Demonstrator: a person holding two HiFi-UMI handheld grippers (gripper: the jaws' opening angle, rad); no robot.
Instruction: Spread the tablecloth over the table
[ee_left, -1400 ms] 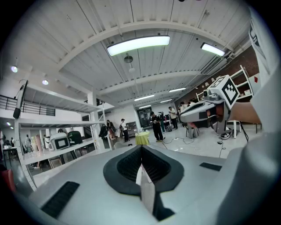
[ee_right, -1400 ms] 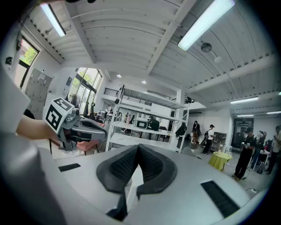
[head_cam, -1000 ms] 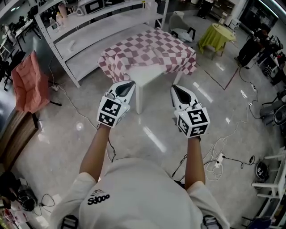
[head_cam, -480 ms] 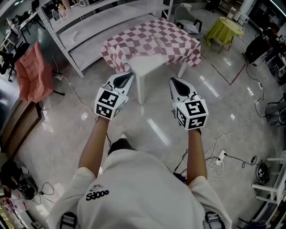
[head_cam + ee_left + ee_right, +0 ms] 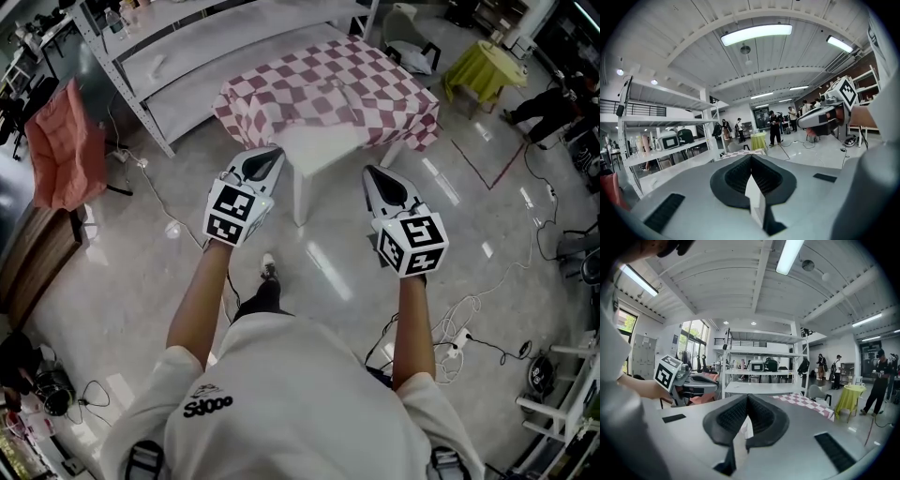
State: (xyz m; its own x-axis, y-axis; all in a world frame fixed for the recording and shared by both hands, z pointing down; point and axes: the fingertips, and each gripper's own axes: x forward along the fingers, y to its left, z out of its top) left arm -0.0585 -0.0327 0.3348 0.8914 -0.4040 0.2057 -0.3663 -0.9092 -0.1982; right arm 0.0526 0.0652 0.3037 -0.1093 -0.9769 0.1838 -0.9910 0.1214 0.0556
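A pink-and-white checked tablecloth (image 5: 328, 89) lies bunched over the far part of a small white table (image 5: 319, 150). The table's near corner is bare. My left gripper (image 5: 265, 155) is shut and holds nothing, its tip just short of the cloth's near left edge. Level with it, my right gripper (image 5: 375, 173) is shut and empty, off the table's near right side. In the left gripper view the shut jaws (image 5: 751, 161) point at the cloth (image 5: 740, 153). From the right gripper (image 5: 747, 401) the cloth (image 5: 806, 404) lies ahead to the right.
A long white shelf rack (image 5: 187, 56) stands behind the table on the left. An orange cloth (image 5: 61, 155) hangs at far left. A yellow-green covered stand (image 5: 487, 70) and a chair (image 5: 412, 37) are at the back right. Cables (image 5: 459, 319) trail over the glossy floor.
Both grippers have moved forward and slightly down toward the table, staying shut. The person has stepped closer, and a foot now shows below the left arm.
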